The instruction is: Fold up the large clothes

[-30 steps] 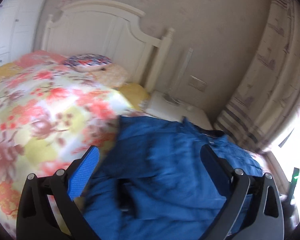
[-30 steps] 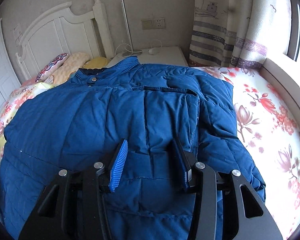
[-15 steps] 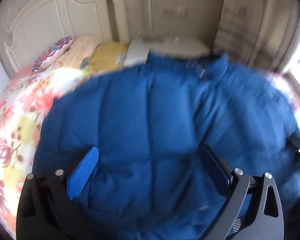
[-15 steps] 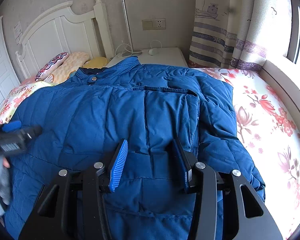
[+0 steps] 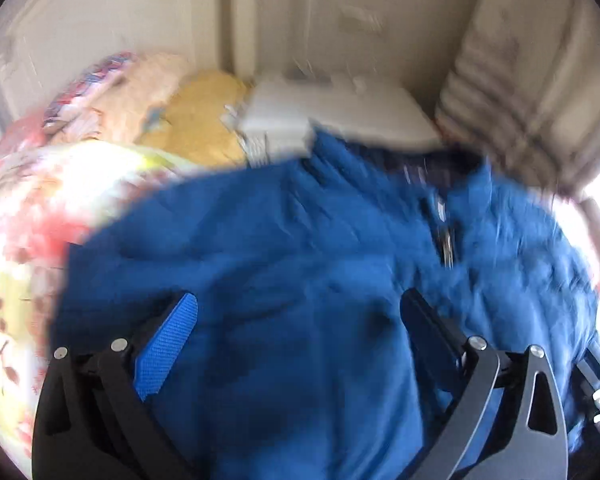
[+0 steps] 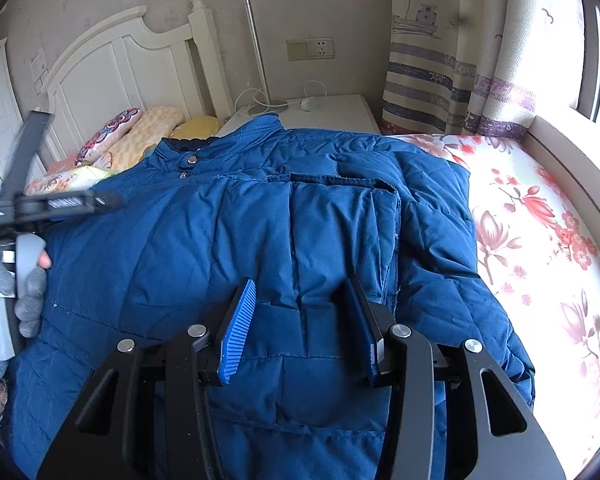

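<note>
Since a second earlier the left gripper (image 5: 296, 320), jaws wide and empty, had swung from the floral quilt (image 5: 24, 216) to over the blue padded jacket (image 6: 260, 220) spread on the bed, while the right gripper (image 6: 300, 320) stayed half-open, apparently holding nothing.

We see a deep blue quilted jacket (image 6: 228, 240) on a white sheet (image 6: 540, 240) printed with red and pink flowers. The headboard (image 6: 112, 68) is cream, the curtain (image 6: 452, 64) cream with purple and grey stripes and a boat drawing. A yellow pillow (image 5: 204, 120) lies beside a peach checked one (image 6: 148, 128).
</note>
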The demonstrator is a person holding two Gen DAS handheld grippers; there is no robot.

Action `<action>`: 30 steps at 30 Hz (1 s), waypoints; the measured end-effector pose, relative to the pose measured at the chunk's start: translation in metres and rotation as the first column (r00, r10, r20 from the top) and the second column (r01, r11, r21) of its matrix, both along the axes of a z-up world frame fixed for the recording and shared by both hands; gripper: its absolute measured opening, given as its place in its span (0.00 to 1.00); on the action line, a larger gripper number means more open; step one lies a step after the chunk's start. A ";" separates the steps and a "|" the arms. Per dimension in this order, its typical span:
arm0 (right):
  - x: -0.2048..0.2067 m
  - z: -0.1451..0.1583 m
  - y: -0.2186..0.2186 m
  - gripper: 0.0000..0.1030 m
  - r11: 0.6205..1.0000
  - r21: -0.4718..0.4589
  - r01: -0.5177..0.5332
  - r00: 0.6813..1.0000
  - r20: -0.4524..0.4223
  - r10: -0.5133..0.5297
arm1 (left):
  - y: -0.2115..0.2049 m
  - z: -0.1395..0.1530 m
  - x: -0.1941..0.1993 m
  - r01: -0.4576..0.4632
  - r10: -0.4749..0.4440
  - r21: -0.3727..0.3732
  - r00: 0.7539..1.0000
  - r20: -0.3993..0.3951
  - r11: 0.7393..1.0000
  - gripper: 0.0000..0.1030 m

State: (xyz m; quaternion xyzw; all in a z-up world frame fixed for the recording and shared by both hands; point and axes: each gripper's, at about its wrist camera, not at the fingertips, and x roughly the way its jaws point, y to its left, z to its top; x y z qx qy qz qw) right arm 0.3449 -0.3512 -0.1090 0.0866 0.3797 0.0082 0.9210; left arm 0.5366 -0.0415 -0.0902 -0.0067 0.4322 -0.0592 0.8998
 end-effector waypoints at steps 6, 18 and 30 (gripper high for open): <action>0.000 0.001 0.000 0.43 1.000 0.018 -0.008 1.000 0.003 0.008 | 0.061 -0.014 0.013 -0.103 0.102 -0.011 0.992 -0.076 0.995 0.98; 0.001 0.000 -0.001 0.43 1.000 0.017 -0.007 1.000 0.002 0.007 | 0.016 0.012 -0.065 -0.022 0.008 0.125 0.994 0.108 0.992 0.98; -0.010 0.046 0.036 0.44 0.991 -0.132 -0.002 0.987 0.161 0.023 | 0.002 -0.026 -0.067 0.024 -0.038 0.185 0.997 0.071 0.982 0.98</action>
